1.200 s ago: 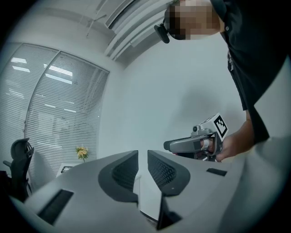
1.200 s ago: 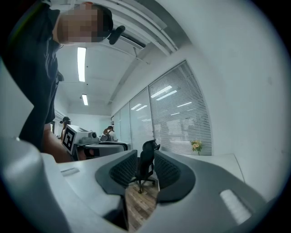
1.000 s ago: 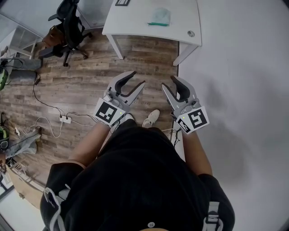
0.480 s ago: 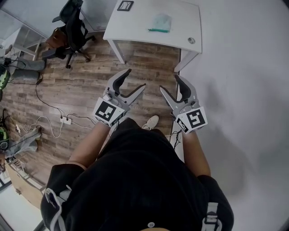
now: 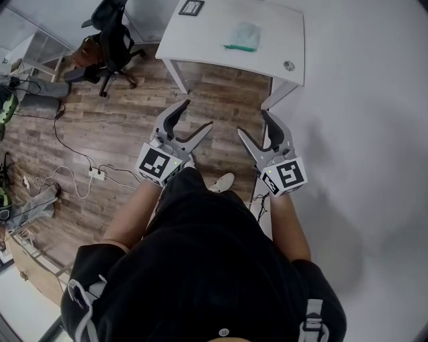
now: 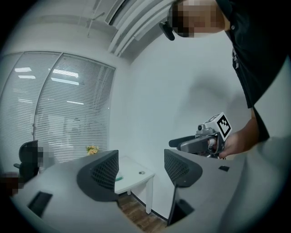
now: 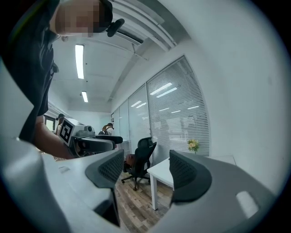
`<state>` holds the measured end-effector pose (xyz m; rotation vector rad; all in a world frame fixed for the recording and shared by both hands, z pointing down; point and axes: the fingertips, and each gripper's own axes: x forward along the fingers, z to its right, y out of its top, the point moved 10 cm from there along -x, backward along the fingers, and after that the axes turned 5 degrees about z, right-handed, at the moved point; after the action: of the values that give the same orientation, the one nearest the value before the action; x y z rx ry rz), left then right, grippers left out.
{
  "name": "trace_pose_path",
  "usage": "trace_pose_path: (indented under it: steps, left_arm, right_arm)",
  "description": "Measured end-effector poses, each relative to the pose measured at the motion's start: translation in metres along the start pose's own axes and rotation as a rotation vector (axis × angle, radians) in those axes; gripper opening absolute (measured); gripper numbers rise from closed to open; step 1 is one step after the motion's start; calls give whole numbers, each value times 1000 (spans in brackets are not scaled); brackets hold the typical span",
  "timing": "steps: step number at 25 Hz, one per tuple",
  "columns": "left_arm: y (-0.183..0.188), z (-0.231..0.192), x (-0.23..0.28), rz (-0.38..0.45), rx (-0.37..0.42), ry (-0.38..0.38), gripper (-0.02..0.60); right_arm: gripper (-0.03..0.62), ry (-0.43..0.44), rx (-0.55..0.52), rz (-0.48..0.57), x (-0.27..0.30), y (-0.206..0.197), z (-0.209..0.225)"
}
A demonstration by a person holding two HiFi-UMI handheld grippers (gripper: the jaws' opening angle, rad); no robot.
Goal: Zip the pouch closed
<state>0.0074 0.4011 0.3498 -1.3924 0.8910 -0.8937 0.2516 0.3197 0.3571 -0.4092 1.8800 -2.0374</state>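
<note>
The pouch [image 5: 242, 36], pale and see-through with a green zip edge, lies on a white table [image 5: 200, 40] ahead of me; in the left gripper view it shows as a green strip [image 6: 119, 178] on the table top [image 6: 134, 174]. Both grippers are held level in the air, well short of the table. My left gripper [image 5: 196, 115] [image 6: 140, 170] is open and its jaws have just been opening, with nothing between them. My right gripper [image 5: 253, 123] [image 7: 145, 170] is likewise open, just widened, and empty. Each gripper view shows the other gripper beside it.
A black office chair [image 5: 110, 40] [image 7: 141, 157] stands left of the table. Cables and a power strip [image 5: 97, 177] lie on the wood floor. A white wall [image 5: 361, 100] runs along the right. A small dark frame [image 5: 191, 7] sits at the table's far edge.
Both grippers' jaws have spread from partly closed to wide open. The table and pouch have shifted lower and closer in the head view as I move toward them.
</note>
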Motion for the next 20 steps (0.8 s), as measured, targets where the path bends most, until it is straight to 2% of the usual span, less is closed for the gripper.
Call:
trace_pose_path:
  steps: [11, 20]
  left_arm:
    - [-10, -108, 37, 1, -14, -56, 302]
    - [-22, -200, 57, 7, -37, -117, 302]
  right_arm:
    - [319, -25, -13, -32, 107, -7, 25]
    - [319, -56, -24, -50, 204, -11, 29]
